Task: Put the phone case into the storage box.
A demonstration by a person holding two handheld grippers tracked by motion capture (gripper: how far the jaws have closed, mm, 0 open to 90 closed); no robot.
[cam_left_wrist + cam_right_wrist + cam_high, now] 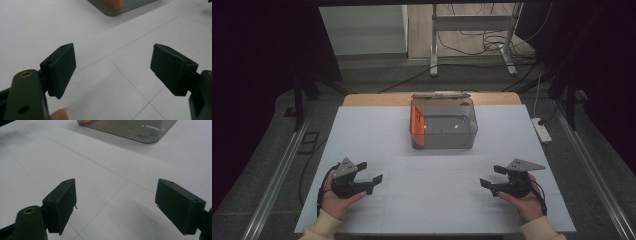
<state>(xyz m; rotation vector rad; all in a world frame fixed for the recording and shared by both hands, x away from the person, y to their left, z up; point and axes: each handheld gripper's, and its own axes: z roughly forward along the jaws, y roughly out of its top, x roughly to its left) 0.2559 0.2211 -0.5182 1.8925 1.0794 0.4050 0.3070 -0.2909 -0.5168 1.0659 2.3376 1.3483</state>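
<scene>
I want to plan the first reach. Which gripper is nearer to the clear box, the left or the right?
Left, by a small margin. The left gripper sits in front of the clear box and to its left; the right gripper sits in front and to its right, slightly farther.

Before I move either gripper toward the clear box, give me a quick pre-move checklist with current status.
1. Left gripper jaws apart, nothing between them: ok.
2. Right gripper jaws apart, nothing between them: ok.
3. White table bare between the grippers and the clear box: ok.
4. Box open at the top: cannot tell.
5. Orange item sits at the box's left end, inside: ok.
6. Orange item loose enough to lift: cannot tell.
</scene>
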